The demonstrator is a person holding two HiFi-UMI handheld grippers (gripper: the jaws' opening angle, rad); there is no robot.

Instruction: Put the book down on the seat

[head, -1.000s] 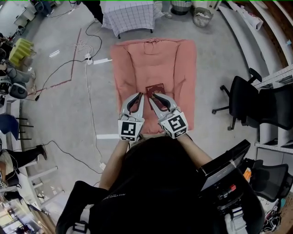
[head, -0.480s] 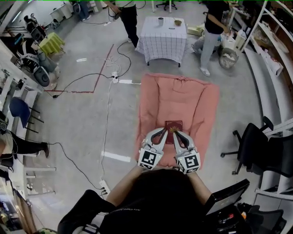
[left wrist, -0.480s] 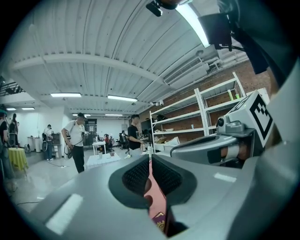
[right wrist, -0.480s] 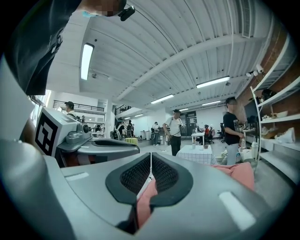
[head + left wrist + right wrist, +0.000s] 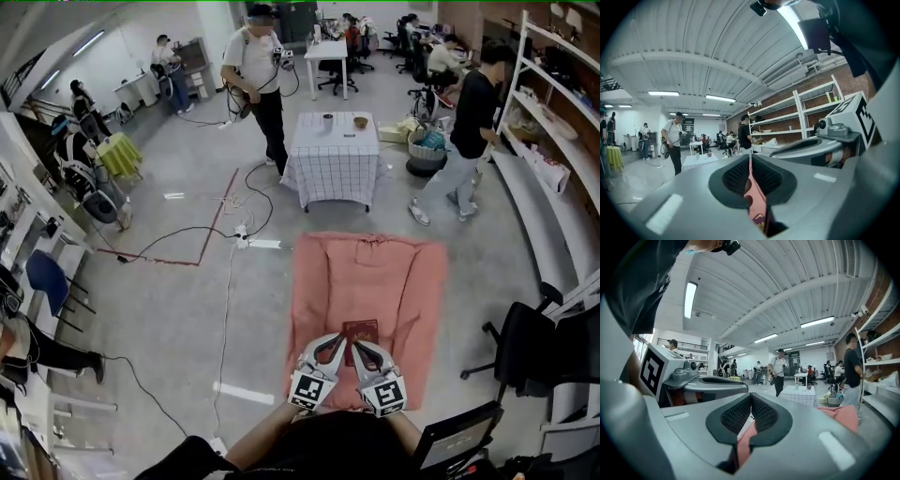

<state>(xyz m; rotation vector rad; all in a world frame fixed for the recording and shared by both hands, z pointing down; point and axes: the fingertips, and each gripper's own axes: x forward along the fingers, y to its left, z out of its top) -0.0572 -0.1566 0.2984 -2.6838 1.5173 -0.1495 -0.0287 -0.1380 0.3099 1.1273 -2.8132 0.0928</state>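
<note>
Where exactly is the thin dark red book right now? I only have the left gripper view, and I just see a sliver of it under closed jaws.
Observer: The head view shows the thin dark red book lying flat on the padded pink fabric seat, toward its near end.
Operator: Is the right gripper on it?
Observer: No. The right gripper has just been closing its jaws, and they meet with nothing between them.
Operator: Anything close beside the seat?
Observer: A black office chair stands on the floor off its right edge.
</note>
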